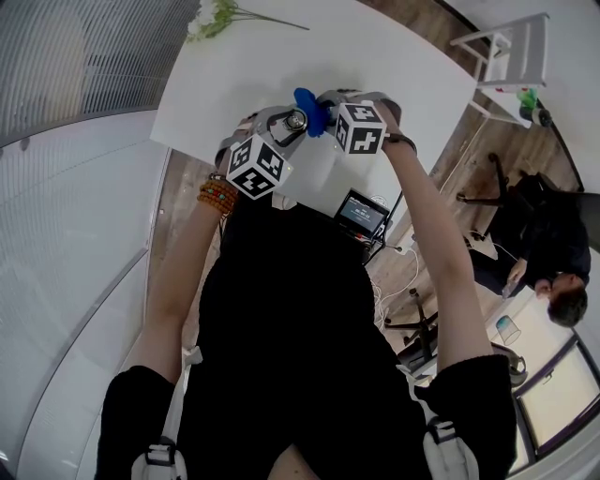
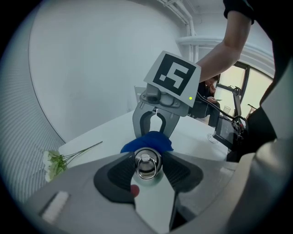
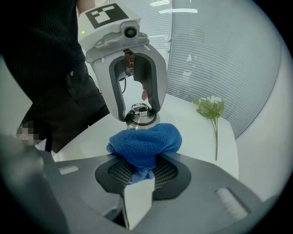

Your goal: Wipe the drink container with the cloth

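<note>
**Bottle held by one gripper, blue cloth by the other**

The left gripper (image 2: 146,167) has its jaws narrowed tight onto the metal bottle (image 2: 146,163), clamping it just below the cap (image 2: 145,159). The bottle's long axis runs along those jaws. Its capped end, with a small ring on top, points back toward the left gripper's own camera, and the body points away, mostly hidden. The cap is on, so I cannot tell what is inside.

The blue cloth (image 3: 144,141) is bunched against the bottle's side right under the cap and covers the body in the right gripper view. The right gripper (image 3: 139,171) has its jaws pinched on the lower fold of that cloth, facing the left gripper across the bottle.

In the head view the bottle sits in the air between the two grippers, over the near edge of a white table (image 1: 394,66). A sprig of white flowers (image 1: 217,17) lies on the table well beyond the bottle, toward its left.
</note>
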A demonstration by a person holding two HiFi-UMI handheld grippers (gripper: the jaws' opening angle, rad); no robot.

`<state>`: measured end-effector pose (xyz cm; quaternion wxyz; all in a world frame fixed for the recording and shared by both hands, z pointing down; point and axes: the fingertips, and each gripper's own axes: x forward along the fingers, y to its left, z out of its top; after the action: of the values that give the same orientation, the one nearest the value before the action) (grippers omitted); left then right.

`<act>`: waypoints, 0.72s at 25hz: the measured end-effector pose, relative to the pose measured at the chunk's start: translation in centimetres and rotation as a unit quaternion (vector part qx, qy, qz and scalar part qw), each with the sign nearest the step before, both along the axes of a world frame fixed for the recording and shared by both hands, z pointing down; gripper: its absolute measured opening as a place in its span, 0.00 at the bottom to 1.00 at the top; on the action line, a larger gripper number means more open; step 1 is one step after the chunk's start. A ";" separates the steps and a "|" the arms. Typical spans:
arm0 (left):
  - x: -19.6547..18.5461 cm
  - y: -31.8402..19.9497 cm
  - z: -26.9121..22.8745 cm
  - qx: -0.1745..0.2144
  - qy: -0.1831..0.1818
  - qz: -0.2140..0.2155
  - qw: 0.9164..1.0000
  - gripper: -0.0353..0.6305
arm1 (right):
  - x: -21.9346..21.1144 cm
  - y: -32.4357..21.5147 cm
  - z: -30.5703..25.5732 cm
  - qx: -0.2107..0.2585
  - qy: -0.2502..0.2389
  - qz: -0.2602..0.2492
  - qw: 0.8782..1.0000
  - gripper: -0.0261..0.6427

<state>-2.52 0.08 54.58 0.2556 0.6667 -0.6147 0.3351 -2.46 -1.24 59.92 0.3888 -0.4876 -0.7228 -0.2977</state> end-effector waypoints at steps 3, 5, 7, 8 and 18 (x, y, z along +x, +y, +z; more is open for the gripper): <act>0.0 -0.2 -0.1 0.000 -0.001 -0.002 1.000 0.35 | 0.0 -0.3 0.6 0.015 0.002 -0.014 1.000 0.21; 0.1 -0.2 -0.1 0.001 -0.002 -0.004 1.000 0.36 | 0.0 -0.4 1.0 0.026 0.002 -0.022 0.999 0.21; 0.1 -0.2 -0.1 0.001 -0.001 -0.005 1.000 0.36 | -0.1 -0.5 1.5 0.036 0.004 -0.027 0.999 0.21; 0.1 -0.3 -0.1 0.001 0.000 -0.005 1.000 0.36 | -0.2 -0.6 1.8 0.039 0.007 -0.028 0.999 0.21; 0.0 -0.8 -0.3 0.007 0.007 -0.018 1.000 0.36 | -0.6 -0.9 5.0 0.063 0.041 -0.023 0.997 0.22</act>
<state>-2.55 -0.75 54.30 0.2612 0.6599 -0.6270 0.3212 -3.06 -2.12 64.91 0.4414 -0.4902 -0.6745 -0.3314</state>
